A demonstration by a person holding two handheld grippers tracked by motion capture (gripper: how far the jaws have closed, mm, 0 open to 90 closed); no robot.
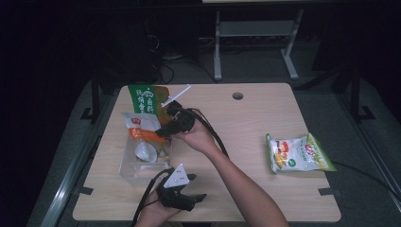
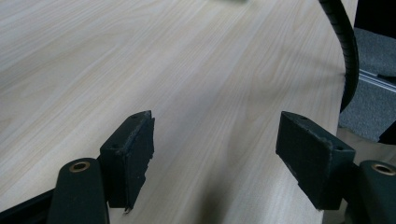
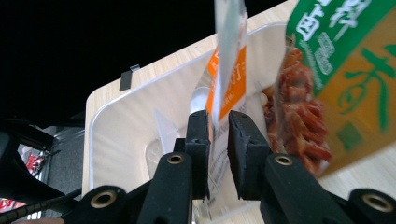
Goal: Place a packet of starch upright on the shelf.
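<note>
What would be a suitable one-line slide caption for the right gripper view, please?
Right gripper, jaws slightly apart around the orange-and-white packet over the clear tray.

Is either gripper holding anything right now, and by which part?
Nothing is gripped. The right gripper has the orange-and-white packet's edge between its jaws, which stand slightly apart. The left gripper is open over bare table.
</note>
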